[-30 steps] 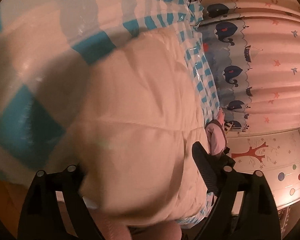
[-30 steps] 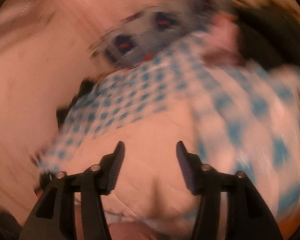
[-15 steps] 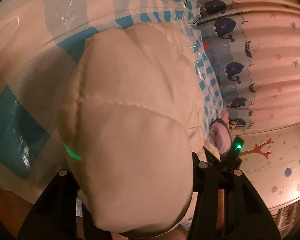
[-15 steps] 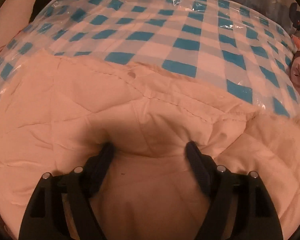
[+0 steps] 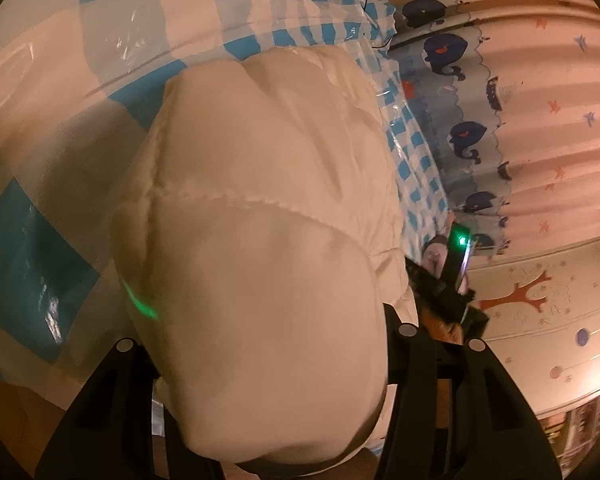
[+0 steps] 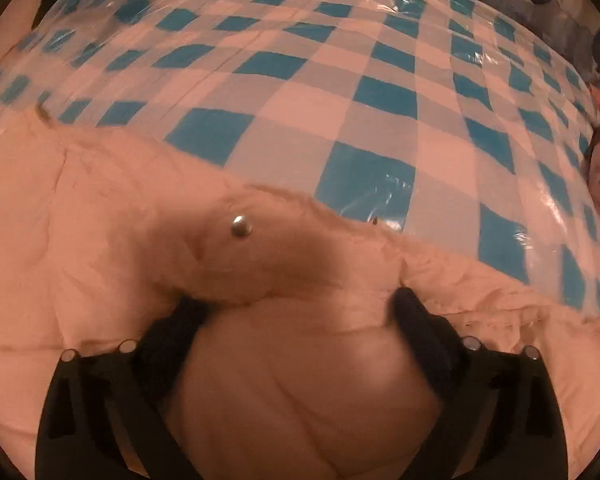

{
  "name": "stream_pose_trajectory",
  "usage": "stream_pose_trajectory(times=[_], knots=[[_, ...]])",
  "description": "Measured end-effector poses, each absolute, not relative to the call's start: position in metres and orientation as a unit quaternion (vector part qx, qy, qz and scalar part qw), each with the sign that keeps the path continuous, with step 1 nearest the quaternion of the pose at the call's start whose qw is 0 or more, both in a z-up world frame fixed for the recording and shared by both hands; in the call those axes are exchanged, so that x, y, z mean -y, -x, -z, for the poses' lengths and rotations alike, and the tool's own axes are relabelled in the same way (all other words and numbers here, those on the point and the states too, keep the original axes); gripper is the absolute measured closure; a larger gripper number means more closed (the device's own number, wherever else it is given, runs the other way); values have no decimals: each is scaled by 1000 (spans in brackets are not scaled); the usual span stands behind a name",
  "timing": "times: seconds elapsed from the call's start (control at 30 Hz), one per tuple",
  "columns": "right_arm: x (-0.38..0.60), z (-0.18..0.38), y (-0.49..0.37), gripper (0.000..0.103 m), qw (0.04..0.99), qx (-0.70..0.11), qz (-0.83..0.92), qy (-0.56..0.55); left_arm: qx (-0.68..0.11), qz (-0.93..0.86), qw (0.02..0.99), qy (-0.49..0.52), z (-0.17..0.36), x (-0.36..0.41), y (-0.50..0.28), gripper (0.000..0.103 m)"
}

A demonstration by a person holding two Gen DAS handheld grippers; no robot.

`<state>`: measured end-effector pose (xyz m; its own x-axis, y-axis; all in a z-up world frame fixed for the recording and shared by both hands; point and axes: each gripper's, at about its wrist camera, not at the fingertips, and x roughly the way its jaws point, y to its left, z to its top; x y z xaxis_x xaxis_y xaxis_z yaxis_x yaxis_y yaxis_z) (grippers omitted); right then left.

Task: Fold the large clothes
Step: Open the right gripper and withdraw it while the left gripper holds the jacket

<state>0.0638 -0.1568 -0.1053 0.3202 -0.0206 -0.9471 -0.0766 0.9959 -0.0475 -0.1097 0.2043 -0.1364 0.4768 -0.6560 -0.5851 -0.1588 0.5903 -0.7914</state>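
Writing: I read none anywhere.
Left gripper (image 5: 268, 360): I have it clenched on the padded jacket (image 5: 260, 220).
Right gripper (image 6: 300, 312): just been opening, jaws spread wide, jacket bulging between them.

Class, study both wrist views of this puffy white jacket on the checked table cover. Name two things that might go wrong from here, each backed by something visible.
1. The left gripper clamps a thick bulge of the white jacket; the slick padding may squeeze out.
2. The right gripper has just been opening, with jacket fabric bulging between its fingers; the fold near the snap button may spring apart, or drag on the glossy plastic cover.
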Motion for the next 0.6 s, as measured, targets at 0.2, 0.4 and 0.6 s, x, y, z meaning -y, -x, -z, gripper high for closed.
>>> stream_pose_trajectory(times=[0.2, 0.4, 0.6], knots=[[152, 41, -10, 11, 850, -521, -58, 54, -489, 170, 738, 432, 139, -207, 107, 52], [119, 57, 74, 11, 836, -526, -79, 131, -492, 160, 741, 429, 138, -202, 104, 45], [128, 41, 80, 8, 847, -519, -88, 74, -499, 151, 743, 420, 138, -203, 103, 44]])
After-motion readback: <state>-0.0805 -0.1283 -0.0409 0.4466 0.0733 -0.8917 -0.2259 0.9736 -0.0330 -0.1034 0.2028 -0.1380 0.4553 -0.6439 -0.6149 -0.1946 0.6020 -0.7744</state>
